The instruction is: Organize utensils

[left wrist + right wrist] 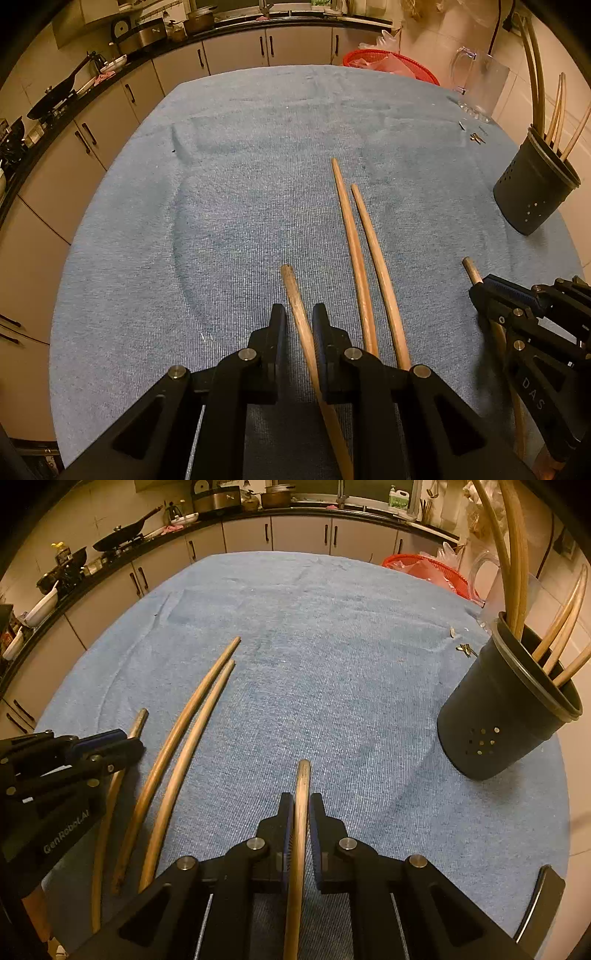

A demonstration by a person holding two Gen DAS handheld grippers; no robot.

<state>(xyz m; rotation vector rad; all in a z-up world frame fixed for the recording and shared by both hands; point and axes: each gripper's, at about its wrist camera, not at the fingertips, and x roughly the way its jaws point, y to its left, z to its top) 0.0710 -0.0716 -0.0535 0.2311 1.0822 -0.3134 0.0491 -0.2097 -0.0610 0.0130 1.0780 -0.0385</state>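
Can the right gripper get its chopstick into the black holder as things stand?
Probably yes. The right gripper is shut on a chopstick, bare blue cloth lies between, and the black holder stands upright with room inside.

Two loose chopsticks (364, 266) lie side by side on the surface (240, 192), between my left gripper (299, 317) and my right gripper (302, 805). Each gripper has its own chopstick between its fingers. The holder (506, 716) stands to the right, with more chopsticks in it.
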